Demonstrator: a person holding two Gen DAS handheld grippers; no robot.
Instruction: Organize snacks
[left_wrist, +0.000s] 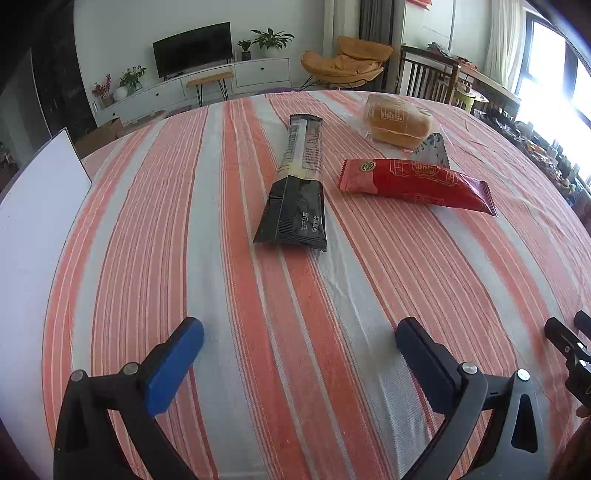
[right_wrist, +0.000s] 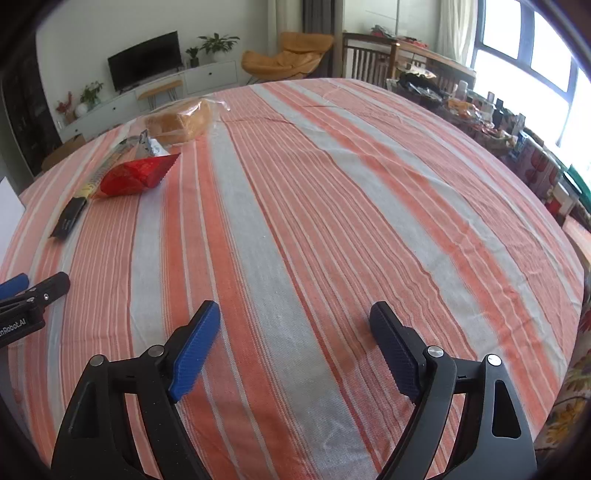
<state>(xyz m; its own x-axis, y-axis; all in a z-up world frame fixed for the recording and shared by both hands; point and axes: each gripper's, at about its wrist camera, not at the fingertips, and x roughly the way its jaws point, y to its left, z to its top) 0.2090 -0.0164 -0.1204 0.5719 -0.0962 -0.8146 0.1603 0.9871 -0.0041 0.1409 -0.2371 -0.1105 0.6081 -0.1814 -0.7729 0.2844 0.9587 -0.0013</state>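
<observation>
You're sitting at the approach step: nothing is being held yet. Left gripper (left_wrist: 299, 360) is spread wide over bare striped tablecloth (left_wrist: 207, 229), nothing between the pads. Right gripper (right_wrist: 295, 347) is spread too, also over empty cloth, parked just beside the left one.

The snacks are lying ahead of the left gripper, well apart from both of you:
- black packet (left_wrist: 295, 184), long and flat, nearest, running lengthwise away from you
- red packet (left_wrist: 417, 184), just right of it, lying crosswise, puffed with air
- bagged bread (left_wrist: 397, 123), farther back, in clear film
- small silvery packet (left_wrist: 432, 147), wedged between bread and red one (mostly hidden, can't tell what it is)

From the right wrist view the whole cluster is sitting far off to the left.

Next move, as I'm reading it: you're needing to reach the left gripper forward and drop onto the black packet across its narrow width. Wrappers are looking slick and thin, so grab low and square or it'll be sliding out. No target bin is showing (white board (left_wrist: 33, 236) at left edge only).
</observation>
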